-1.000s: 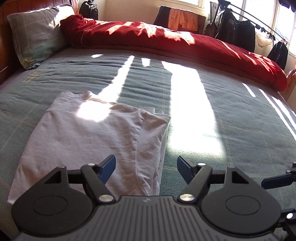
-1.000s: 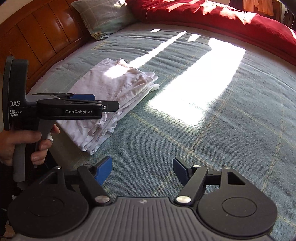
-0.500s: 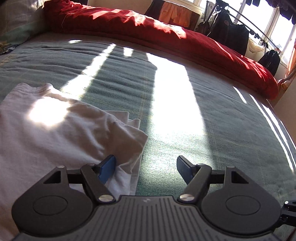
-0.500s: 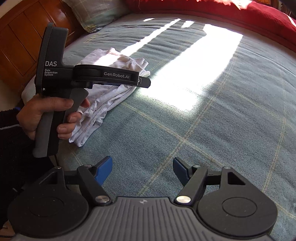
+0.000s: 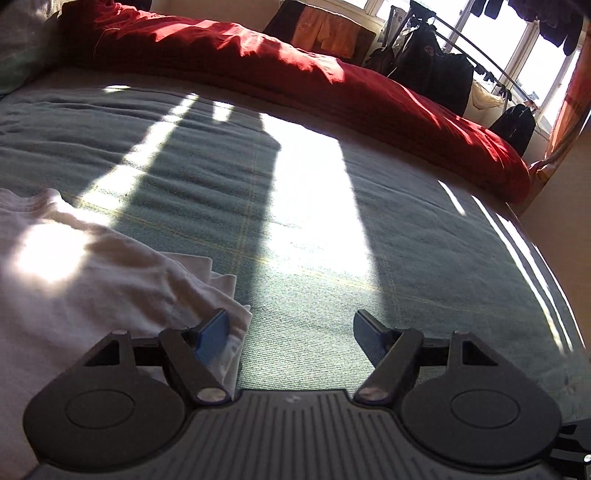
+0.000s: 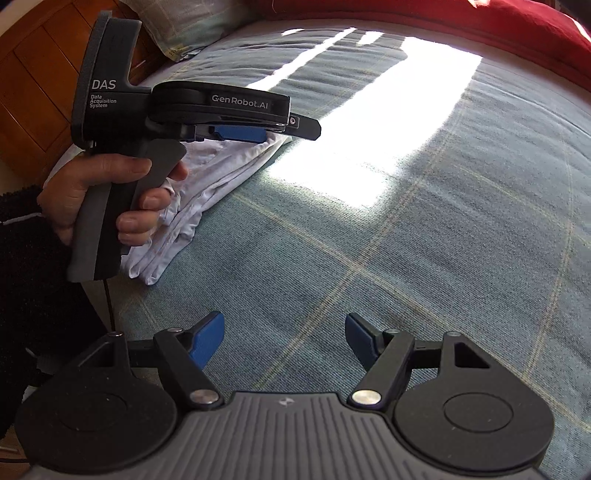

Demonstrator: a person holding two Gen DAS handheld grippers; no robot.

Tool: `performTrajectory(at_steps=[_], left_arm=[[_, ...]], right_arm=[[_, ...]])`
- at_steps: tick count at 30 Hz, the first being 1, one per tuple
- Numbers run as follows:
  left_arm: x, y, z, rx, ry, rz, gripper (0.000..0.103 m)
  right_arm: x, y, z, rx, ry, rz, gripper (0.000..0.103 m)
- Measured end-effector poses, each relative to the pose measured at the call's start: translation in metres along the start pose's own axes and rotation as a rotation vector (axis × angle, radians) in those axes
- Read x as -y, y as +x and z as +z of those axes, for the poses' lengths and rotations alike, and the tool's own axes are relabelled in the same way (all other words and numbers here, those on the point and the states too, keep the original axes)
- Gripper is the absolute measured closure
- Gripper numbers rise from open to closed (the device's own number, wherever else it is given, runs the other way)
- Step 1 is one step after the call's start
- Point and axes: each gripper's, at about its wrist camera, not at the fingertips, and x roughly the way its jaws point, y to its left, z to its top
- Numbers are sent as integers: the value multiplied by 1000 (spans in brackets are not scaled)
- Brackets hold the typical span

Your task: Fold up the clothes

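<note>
A folded white garment (image 5: 85, 280) lies on the teal bedspread (image 5: 317, 258), at the left of the left wrist view. My left gripper (image 5: 291, 330) is open over the garment's right edge: its left blue pad overlaps that edge and its right pad hangs over bare bedspread. From the right wrist view the same garment (image 6: 207, 184) lies beside and under the hand-held left gripper (image 6: 258, 131), which a hand (image 6: 110, 192) holds by the grip. My right gripper (image 6: 284, 338) is open above bare bedspread (image 6: 406, 240), apart from the garment, with nothing between its fingers.
A red duvet (image 5: 295, 77) is bunched along the far side of the bed. A pillow (image 6: 184, 26) and the wooden headboard (image 6: 33, 74) lie at the head end. Dark clothes hang on a rack (image 5: 443, 70) by the window. Bright sun patches cross the bedspread.
The left gripper has slid right across the garment, from over its middle to its right edge, and dropped closer. The right gripper sank slightly. Both stayed open.
</note>
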Motion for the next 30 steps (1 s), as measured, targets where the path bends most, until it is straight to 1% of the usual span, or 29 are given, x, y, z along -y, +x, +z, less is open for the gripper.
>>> performTrajectory(at_steps=[2, 3, 6, 8, 9, 10, 11, 13, 14, 19, 21, 23, 25, 27, 29, 30], left_arm=[[-6, -2, 7, 22, -17, 27, 29], [-13, -3, 11, 31, -47, 34, 29], [-34, -3, 19, 48, -151, 10, 29], [-44, 3, 21, 34, -201, 0, 29], [-47, 9, 21, 12, -217, -13, 29], [-49, 15, 20, -13, -220, -22, 29], [-49, 19, 18, -22, -214, -17, 28], [-46, 20, 17, -27, -190, -6, 28], [-45, 16, 18, -26, -196, -4, 28], [-35, -38, 10, 25, -174, 23, 28], [-30, -61, -2, 39, -164, 39, 27], [-26, -84, -21, 59, -173, 55, 24], [-20, -102, -43, 75, -174, 74, 24], [-12, -111, -64, 72, -153, 89, 23], [-3, -112, -82, 52, -124, 109, 23], [-1, -109, -89, 35, -126, 110, 23]], right_arm=[[2, 2, 0, 1, 10, 4, 27], [3, 2, 0, 0, 15, 7, 27], [6, 5, -2, -6, 24, 13, 27], [8, 6, -2, -6, 36, 14, 27], [9, 7, -1, -5, 43, 15, 27], [10, 7, -1, -5, 49, 15, 27], [11, 9, -1, -9, 50, 18, 27], [10, 10, -2, -16, 49, 20, 27], [9, 11, -2, -19, 47, 19, 27], [9, 5, 0, -4, 46, 23, 27], [9, 2, 1, 3, 50, 27, 27], [8, 2, 0, 3, 50, 32, 27], [7, 1, -2, 2, 50, 36, 27], [4, 1, -3, 1, 52, 41, 27], [2, -1, -4, -1, 49, 42, 27], [1, -3, -4, 2, 49, 39, 27]])
